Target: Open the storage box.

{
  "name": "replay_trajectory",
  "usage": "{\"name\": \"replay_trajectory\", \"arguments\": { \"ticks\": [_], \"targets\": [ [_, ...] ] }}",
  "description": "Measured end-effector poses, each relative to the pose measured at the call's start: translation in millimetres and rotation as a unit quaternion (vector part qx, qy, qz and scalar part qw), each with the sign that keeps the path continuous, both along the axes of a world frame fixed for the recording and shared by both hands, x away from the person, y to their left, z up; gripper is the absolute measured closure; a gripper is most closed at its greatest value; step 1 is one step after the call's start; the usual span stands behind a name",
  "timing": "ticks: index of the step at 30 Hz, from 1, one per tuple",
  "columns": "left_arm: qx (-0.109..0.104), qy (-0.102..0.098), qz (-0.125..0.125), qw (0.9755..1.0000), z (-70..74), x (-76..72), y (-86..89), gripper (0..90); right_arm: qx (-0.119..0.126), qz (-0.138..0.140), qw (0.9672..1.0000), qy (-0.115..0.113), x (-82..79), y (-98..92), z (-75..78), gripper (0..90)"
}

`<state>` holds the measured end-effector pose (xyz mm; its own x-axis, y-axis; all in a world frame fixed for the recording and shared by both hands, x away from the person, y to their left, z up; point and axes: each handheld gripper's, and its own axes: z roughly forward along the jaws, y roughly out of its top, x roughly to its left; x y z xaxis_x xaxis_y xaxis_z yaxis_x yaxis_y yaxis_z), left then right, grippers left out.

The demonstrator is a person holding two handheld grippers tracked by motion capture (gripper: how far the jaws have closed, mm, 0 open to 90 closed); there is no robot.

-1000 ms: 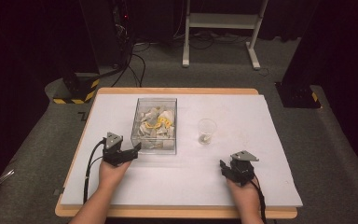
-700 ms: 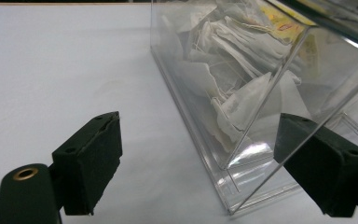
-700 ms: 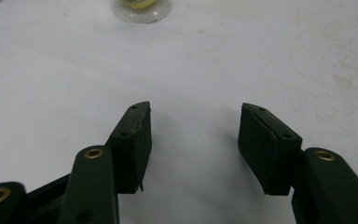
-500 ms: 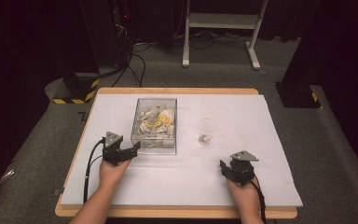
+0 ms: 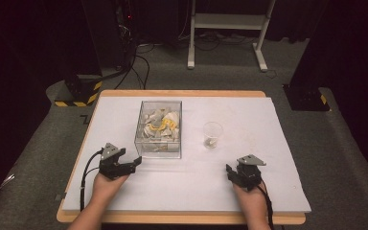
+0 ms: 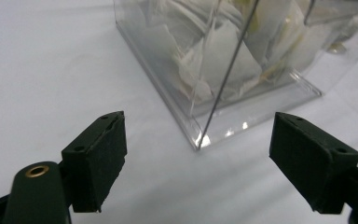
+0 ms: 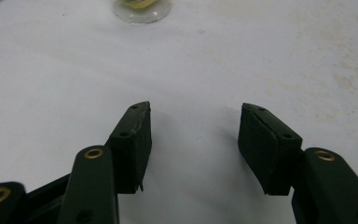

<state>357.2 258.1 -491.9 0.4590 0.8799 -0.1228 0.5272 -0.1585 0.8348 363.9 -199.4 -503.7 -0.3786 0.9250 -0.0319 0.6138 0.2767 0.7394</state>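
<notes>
1. The left gripper (image 5: 135, 163) sits on the white table (image 5: 268, 143) at about 7 o'clock from the clear box (image 5: 158, 128), its jaws wide apart with nothing between them; they have just been closing a little. The tips lie just short of the box's near left corner.
2. In the left gripper view, the same gripper (image 6: 198, 158) faces that corner of the clear box (image 6: 223, 70) head-on — the corner falls between the two pads but farther off, touching neither.
3. The box holds a heap of crumpled white pieces (image 5: 159, 125) with something yellow (image 5: 165, 125) among them; what they are is hard to make out through the reflecting walls, and in the left gripper view the box's top and far side are cut off.
4. The right gripper (image 5: 229, 170) rests near the table's front edge at roughly 5 o'clock from the box, jaws parted and empty, as the right gripper view shows (image 7: 193, 140).
5. A small clear cup (image 5: 212, 134) stands at 3 o'clock from the box, well apart from both grippers — a small item lies inside, too tiny to identify. In the right gripper view the cup's base (image 7: 142, 7) is clipped by the top edge.
</notes>
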Motion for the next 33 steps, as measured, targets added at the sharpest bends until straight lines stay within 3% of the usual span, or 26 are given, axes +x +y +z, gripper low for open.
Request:
{"name": "replay_trajectory", "arguments": {
  "ticks": [6, 11, 13, 15, 24, 33],
  "targets": [
    [0.024, 0.042, -0.010, 0.9988, -3.0, -14.6, 16.4, 18.7, -0.001, 0.000, 1.0000, -0.001, 0.0, 0.0, 0.0, 44.5],
    [0.069, 0.070, -0.003, 0.9951, -11.1, -22.1, 26.0, 15.6, -0.001, 0.000, 1.0000, -0.001, 0.0, 0.1, 0.0, 44.4],
    [0.079, 0.071, 0.000, 0.9943, -13.0, -24.0, 25.0, 14.9, 0.000, -0.001, 1.0000, 0.000, -0.2, 0.3, 0.0, 44.3],
    [0.107, 0.064, 0.006, 0.9922, -14.1, -25.9, 18.9, 14.5, -0.001, -0.001, 1.0000, 0.000, -0.3, 0.3, -0.1, 44.2],
    [0.102, 0.053, 0.013, 0.9933, -15.5, -29.9, 19.5, 16.8, -0.002, -0.004, 1.0000, -0.001, -0.5, 0.6, -0.1, 43.4],
    [0.100, 0.054, 0.010, 0.9935, -15.5, -30.1, 20.4, 17.4, -0.003, -0.004, 1.0000, -0.001, -0.8, 1.0, -0.1, 43.2]
  ]
}}
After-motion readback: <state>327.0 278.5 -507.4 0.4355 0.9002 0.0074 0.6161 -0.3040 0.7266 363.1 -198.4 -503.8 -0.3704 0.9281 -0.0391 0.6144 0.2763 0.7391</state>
